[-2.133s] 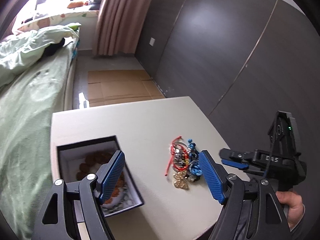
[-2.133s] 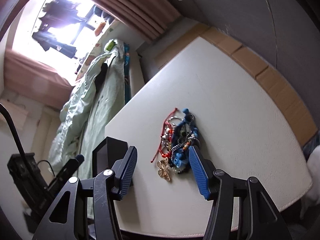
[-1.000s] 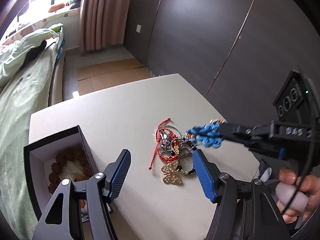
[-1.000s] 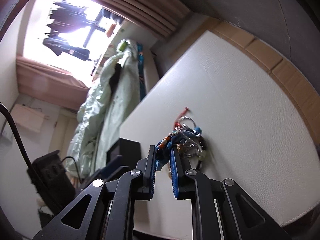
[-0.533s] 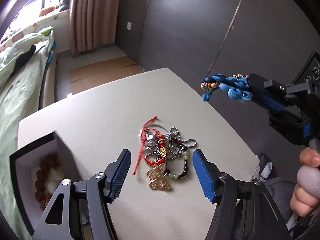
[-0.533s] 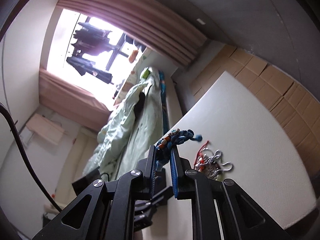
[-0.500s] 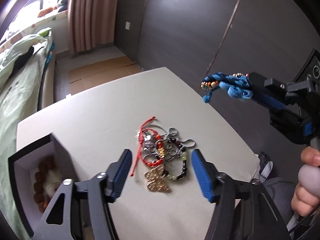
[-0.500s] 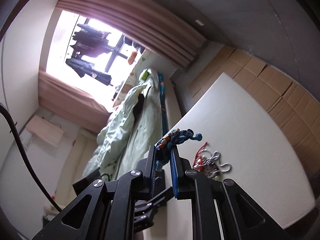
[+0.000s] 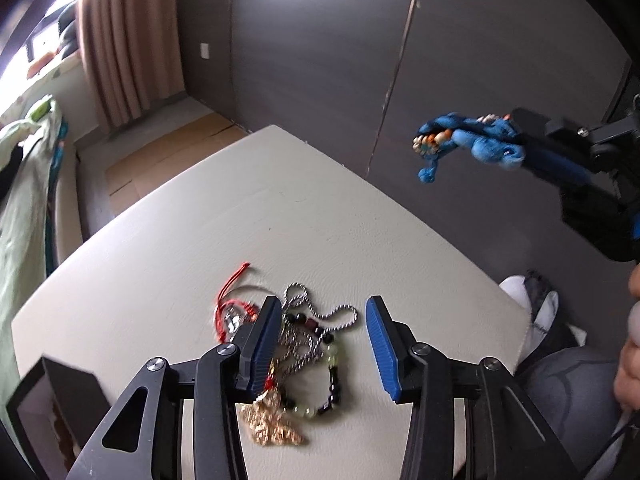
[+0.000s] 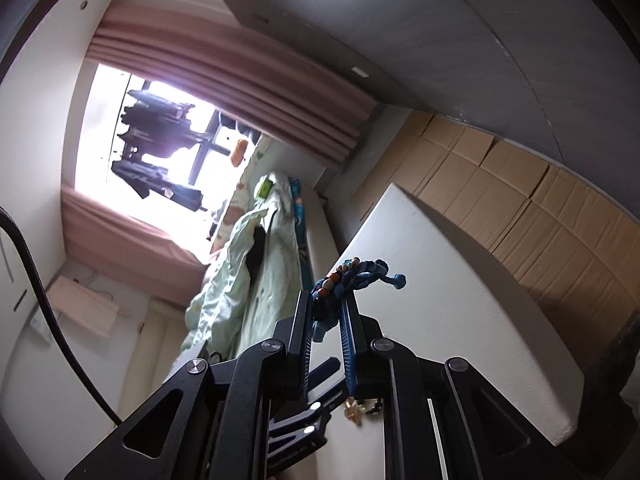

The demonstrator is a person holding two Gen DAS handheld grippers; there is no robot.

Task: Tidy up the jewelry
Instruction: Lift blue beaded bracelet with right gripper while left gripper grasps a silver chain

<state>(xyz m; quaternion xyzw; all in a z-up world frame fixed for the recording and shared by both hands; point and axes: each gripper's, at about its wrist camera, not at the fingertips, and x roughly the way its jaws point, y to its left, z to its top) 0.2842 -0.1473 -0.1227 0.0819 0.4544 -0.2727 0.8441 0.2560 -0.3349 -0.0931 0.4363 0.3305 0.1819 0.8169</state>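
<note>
The right tool (image 10: 325, 312) grips a blue braided bracelet (image 9: 468, 142) high above the table (image 9: 320, 216); the left tool (image 9: 320, 340) gapes wide over the jewelry pile (image 9: 296, 344).

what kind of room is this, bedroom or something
Most likely a bedroom. A bed with a rumpled pale green duvet lies under a window hung with pink curtains, and dark wardrobe-like panels line the wall behind the white table that holds the jewelry.

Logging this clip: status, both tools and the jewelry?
Right tool shut on blue bracelet, held aloft. Left tool open over jewelry pile. Nothing blocking.
</note>
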